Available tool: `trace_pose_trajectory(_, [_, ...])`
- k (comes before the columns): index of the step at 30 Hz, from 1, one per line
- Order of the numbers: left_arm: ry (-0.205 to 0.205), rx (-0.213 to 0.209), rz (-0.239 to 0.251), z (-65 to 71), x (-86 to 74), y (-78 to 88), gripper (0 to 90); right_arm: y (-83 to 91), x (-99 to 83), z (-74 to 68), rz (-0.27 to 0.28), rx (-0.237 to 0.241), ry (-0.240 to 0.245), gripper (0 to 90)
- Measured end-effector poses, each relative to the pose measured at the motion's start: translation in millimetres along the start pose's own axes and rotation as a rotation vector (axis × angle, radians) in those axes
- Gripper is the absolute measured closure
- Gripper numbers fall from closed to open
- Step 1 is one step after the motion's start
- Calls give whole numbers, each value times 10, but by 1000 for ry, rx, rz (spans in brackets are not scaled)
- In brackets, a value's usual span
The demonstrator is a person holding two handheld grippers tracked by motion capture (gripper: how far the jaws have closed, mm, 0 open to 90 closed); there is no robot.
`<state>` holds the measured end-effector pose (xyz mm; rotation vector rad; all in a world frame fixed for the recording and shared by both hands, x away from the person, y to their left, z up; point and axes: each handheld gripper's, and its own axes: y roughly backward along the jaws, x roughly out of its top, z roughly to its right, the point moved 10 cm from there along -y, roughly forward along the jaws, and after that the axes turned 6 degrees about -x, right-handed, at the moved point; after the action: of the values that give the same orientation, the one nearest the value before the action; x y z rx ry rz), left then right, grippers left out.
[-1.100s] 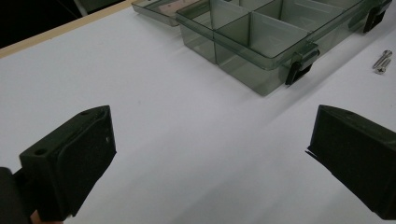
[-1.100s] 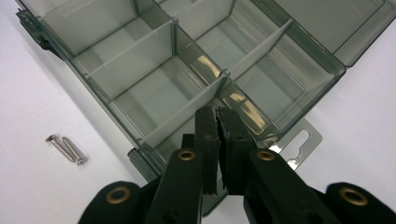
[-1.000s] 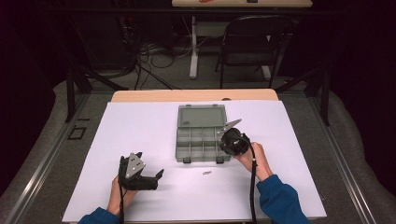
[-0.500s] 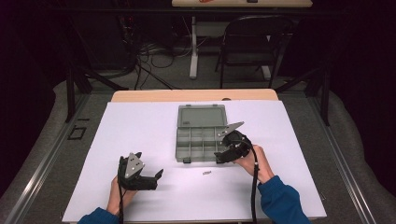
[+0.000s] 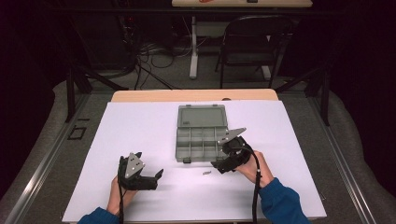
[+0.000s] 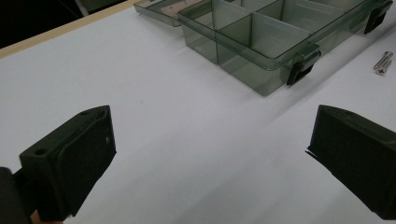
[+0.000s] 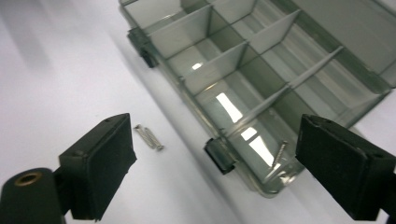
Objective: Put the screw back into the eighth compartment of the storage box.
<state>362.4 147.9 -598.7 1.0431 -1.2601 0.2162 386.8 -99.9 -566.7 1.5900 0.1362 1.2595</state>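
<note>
Now the right gripper point(image 5: 218, 166) hangs at lower right of centre in the high view, just below the right end of the box's point(image 5: 201, 137) front edge. Its jaws have just been opening and stand spread wide, with nothing between the pads. In the right gripper view one screw point(image 7: 279, 154) leans inside the box's point(image 7: 243, 70) nearest corner compartment, at lower right of the frame, close to the right jaw but apart from it. A pair of screws point(image 7: 149, 137) lies on the white sheet point(image 7: 56, 79) outside the box, just right of the left jaw's tip and left of a dark latch point(image 7: 219, 155). In the high view those screws point(image 5: 206, 172) show as a small grey speck just left of the right gripper, below the box's front wall.

The left gripper point(image 5: 156, 177) sits at lower left in the high view, held low over the white sheet point(image 5: 140, 130), well apart from the box. Its jaws are spread too, holding nothing. In the left gripper view the box point(image 6: 261, 42) fills the upper right, its lid folded back, and the screws point(image 6: 384, 62) lie at the right edge, past the front latch point(image 6: 302, 65), far ahead of the right jaw. The compartments seen there look bare.
</note>
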Motion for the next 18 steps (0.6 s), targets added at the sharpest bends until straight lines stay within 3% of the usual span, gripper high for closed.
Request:
trace_pose_trajectory(4, [-11,-3,-6,6,-5,-8,0,-12,2,-67,18,20,3,42])
trace_pose_trajectory(8, [-2,-1,-6,-4,-9,-1,0,-6,-7,-143,0,46,20,0])
trace_pose_trajectory(18, [-2,0,-1,-4,-6,1,0,-34,-4,-321,0,72,67,33])
